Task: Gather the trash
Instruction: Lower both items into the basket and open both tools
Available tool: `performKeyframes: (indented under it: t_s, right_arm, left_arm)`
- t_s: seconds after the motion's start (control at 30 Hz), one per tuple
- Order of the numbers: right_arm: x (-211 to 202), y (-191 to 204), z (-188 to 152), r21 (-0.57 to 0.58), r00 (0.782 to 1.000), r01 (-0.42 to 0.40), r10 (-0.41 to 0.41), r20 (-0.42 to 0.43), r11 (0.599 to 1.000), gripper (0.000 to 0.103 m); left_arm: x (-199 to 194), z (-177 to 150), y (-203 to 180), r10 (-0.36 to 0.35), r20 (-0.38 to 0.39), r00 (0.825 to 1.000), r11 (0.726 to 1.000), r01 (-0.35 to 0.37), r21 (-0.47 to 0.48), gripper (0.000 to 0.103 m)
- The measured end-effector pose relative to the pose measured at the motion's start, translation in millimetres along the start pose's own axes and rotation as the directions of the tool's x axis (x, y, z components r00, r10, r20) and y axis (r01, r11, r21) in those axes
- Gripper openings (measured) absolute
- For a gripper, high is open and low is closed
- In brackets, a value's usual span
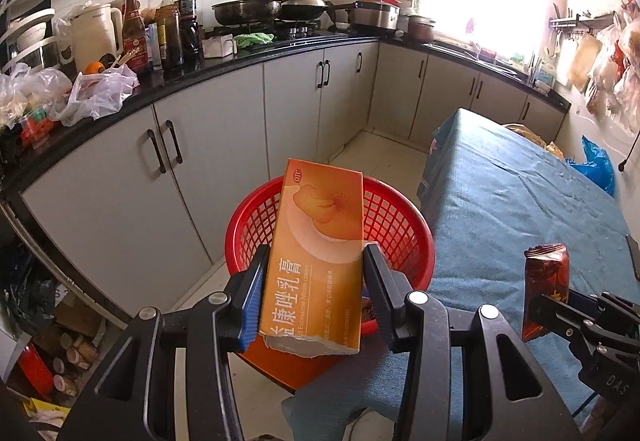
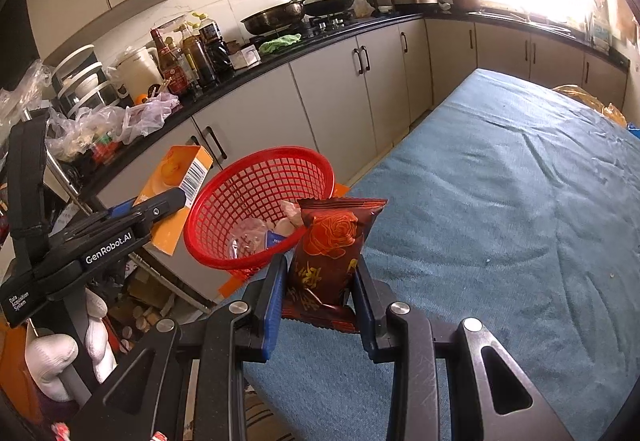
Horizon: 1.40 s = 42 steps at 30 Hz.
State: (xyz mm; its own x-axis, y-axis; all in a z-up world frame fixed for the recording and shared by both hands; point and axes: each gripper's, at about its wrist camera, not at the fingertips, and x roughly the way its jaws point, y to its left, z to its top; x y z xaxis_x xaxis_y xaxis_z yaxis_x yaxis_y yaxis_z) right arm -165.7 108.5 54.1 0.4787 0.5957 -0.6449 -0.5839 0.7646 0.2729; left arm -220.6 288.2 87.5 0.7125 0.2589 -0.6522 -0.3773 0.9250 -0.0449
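My left gripper [image 1: 316,273] is shut on an orange medicine carton [image 1: 320,241] with a torn near end, held upright in front of and above a red mesh basket [image 1: 392,217]. In the right wrist view the carton [image 2: 176,185] sits just left of the basket [image 2: 256,177], which holds several crumpled wrappers [image 2: 256,237]. My right gripper [image 2: 320,281] is shut on a dark red snack packet [image 2: 332,249], held over the table's left edge beside the basket. That packet [image 1: 546,281] also shows at the right of the left wrist view.
The basket stands on an orange stool at the corner of a table under a blue cloth [image 2: 500,201]. A grey kitchen counter [image 1: 224,61] with bottles, pans and plastic bags runs behind. Boxes and clutter lie on the floor at the left [image 1: 60,341].
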Motion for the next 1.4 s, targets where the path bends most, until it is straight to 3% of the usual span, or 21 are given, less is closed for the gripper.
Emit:
performKeyframes:
  t_s: [0.73, 1.4]
  right_arm:
    - [-1.4, -11.4, -7.9, 0.028, 1.000, -0.004, 0.004, 0.001, 1.000, 0.035]
    - [11.1, -0.2, -4.8, 0.000, 1.000, -0.001, 0.001, -0.026, 1.000, 0.035]
  left_arm:
    - [5.2, -2.7, -22.1, 0.013, -0.010, 1.000, 0.999, -0.013, 0.050, 0.045]
    - [16.1, -6.5, -8.0, 0.004, -0.031, 0.999, 1.000, -0.003, 0.013, 0.045]
